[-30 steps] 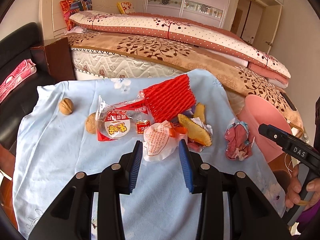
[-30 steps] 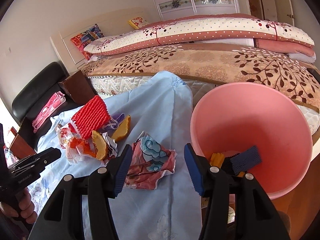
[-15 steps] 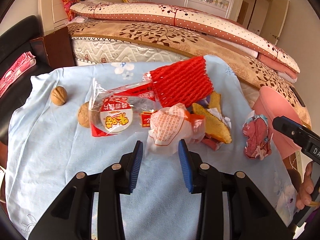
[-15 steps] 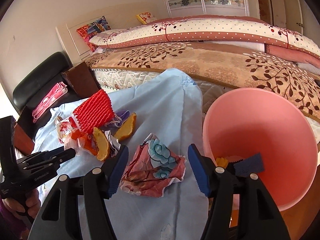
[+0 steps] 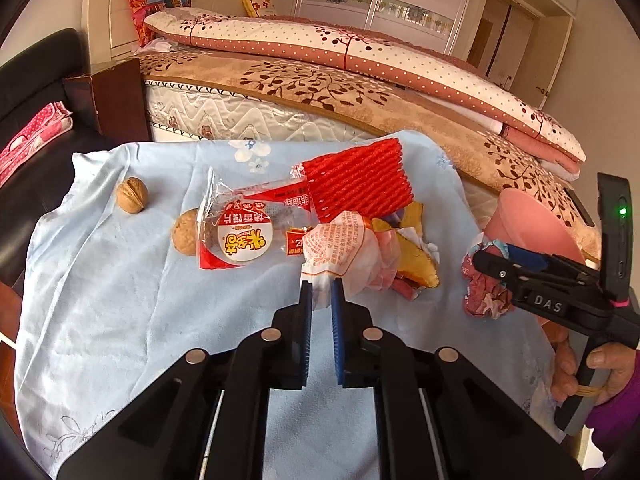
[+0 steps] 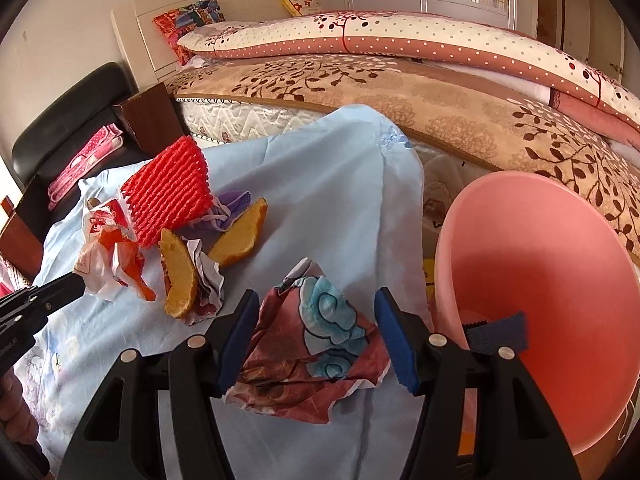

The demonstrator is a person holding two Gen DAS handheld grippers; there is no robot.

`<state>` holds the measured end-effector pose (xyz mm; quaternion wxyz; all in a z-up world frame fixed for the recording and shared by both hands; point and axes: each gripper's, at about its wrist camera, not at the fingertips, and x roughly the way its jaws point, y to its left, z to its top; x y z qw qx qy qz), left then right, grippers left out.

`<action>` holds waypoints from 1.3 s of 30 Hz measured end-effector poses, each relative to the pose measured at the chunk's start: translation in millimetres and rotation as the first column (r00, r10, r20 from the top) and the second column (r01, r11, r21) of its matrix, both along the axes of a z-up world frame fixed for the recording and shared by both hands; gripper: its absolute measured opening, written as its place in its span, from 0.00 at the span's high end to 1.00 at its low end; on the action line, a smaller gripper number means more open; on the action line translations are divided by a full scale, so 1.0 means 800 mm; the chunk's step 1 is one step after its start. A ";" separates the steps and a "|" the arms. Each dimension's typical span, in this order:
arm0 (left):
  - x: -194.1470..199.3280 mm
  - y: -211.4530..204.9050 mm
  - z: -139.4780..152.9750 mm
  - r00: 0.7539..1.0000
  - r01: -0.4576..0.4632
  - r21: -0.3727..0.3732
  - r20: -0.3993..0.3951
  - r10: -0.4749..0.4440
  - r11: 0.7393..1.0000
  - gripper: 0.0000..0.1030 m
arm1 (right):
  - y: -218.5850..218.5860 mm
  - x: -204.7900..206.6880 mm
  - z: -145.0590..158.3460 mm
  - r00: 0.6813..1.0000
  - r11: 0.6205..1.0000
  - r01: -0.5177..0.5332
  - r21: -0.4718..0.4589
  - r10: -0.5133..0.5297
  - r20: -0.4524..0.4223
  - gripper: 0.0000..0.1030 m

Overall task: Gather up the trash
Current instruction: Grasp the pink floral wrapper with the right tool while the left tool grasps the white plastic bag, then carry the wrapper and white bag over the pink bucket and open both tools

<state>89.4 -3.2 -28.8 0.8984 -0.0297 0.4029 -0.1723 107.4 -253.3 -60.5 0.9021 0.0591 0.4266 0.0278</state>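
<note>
- Pressing together now: left gripper (image 5: 321, 298), spread around the wrapper half a second back, pinching the near edge of the crumpled white paper wrapper with orange print (image 5: 344, 248) at the middle of the light blue cloth (image 5: 120, 300).
- Standing spread instead: right gripper (image 6: 316, 336), closing in on the crumpled red foil wrapper with blue cloud pattern (image 6: 316, 344) near the right edge of the cloth, straddling it more deeply than a moment ago, pads (image 6: 394, 336) apparently not yet squeezing.
- Meaning, probably: one piece secured for lifting, a second lined up for a squeeze.
- Waiting just past the right edge: pink plastic round bin (image 6: 560, 280), already holding some scraps.
- Remaining beyond the white wrapper: red foam fruit net (image 5: 356, 184), clear snack bag with red label (image 5: 244, 232), orange peel pieces (image 5: 412, 256).
- Lying toward the left edge: two brown walnuts (image 5: 132, 195), likely not trash.
</note>
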 end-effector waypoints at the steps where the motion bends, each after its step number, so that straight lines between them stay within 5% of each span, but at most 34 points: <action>1: -0.002 0.000 0.004 1.000 0.004 -0.010 0.005 -0.004 1.000 0.91 | 0.001 0.000 -0.002 1.000 1.000 0.001 -0.002 -0.001 -0.007 0.52; 4: -0.008 -0.004 0.014 1.000 0.018 -0.018 0.025 -0.017 1.000 0.91 | 0.004 -0.002 -0.005 1.000 1.000 -0.008 0.022 0.008 -0.015 0.67; 10: -0.013 -0.012 0.027 0.998 0.027 -0.026 0.049 -0.026 0.999 0.91 | 0.017 -0.016 0.006 1.000 1.000 -0.024 0.013 0.024 0.020 0.71; 39: -0.021 -0.059 0.084 0.983 0.067 -0.059 0.173 -0.056 0.996 0.91 | -0.028 -0.061 0.087 0.967 0.994 0.107 0.015 -0.107 0.232 0.71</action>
